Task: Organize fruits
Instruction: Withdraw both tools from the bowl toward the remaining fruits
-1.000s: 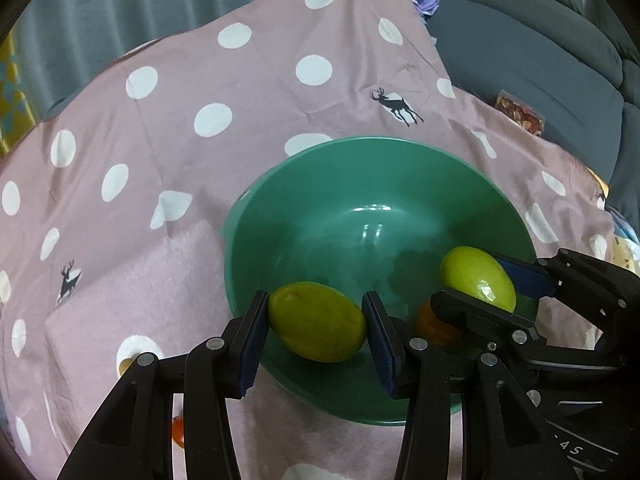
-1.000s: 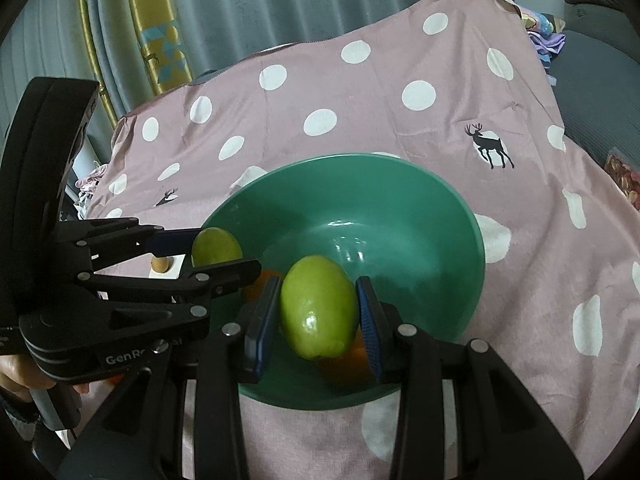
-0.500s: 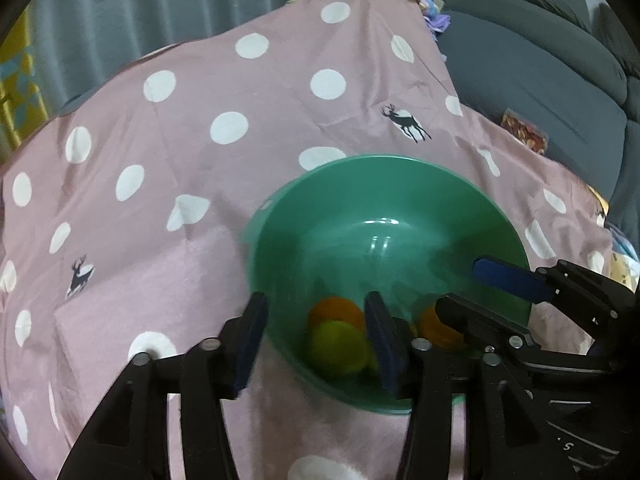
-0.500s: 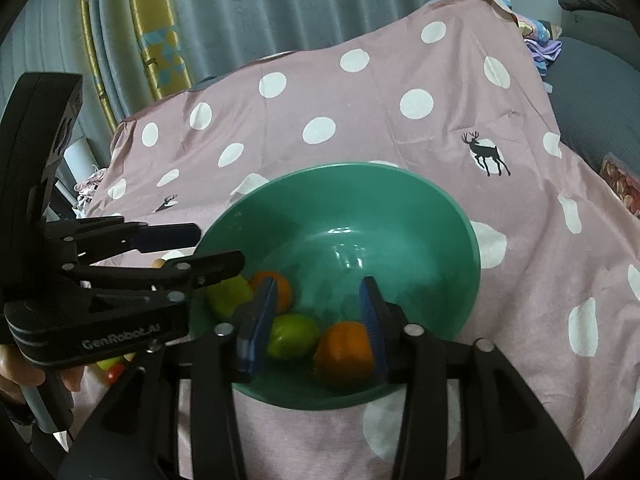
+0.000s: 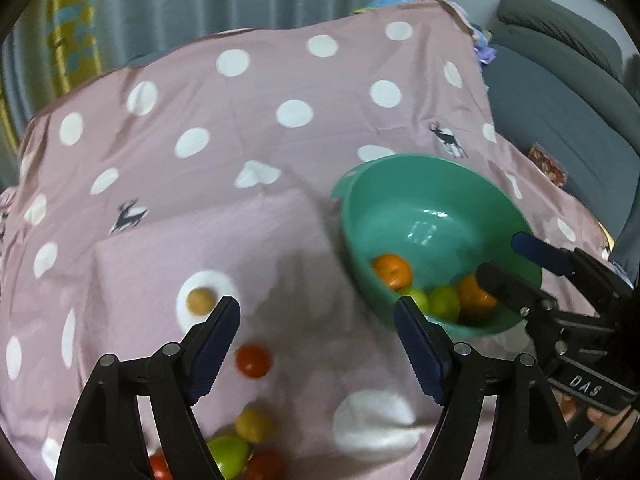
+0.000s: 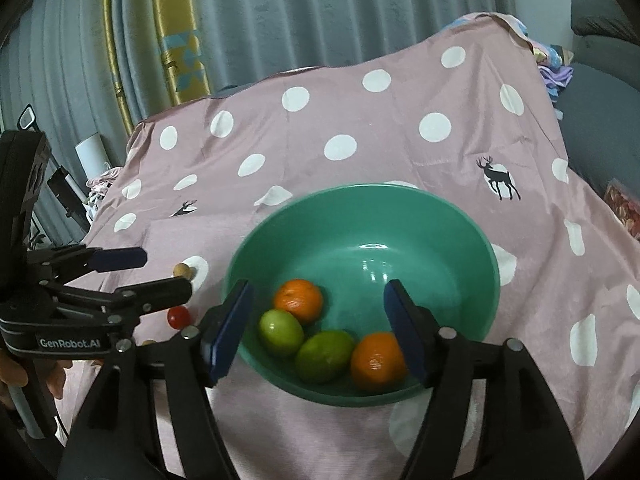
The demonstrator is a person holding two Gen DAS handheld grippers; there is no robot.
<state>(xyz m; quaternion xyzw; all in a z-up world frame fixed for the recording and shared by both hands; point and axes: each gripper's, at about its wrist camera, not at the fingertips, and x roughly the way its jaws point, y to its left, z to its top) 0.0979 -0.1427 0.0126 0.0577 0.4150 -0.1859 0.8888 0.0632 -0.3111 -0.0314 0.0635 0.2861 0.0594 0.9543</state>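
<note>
A green bowl [image 6: 400,216] sits on the pink dotted cloth; it also shows in the left wrist view [image 5: 420,184]. In it lie two green fruits [image 6: 324,356] and two oranges [image 6: 298,300]. My right gripper [image 6: 320,324] is open and empty above the bowl's near rim. My left gripper [image 5: 320,340] is open and empty over the cloth left of the bowl. Loose fruits lie on the cloth: a brown one [image 5: 199,300], a red one [image 5: 252,361], and a cluster of yellow, green and red ones [image 5: 240,448] at the near edge.
A grey sofa [image 5: 560,92] stands to the right of the table. Curtains [image 6: 320,12] hang behind it. A raised fold of cloth [image 5: 208,232] lies left of the bowl.
Both grippers opened and dropped their green fruits into the bowl. Both then drew back; the left one swung left over the loose fruits.
</note>
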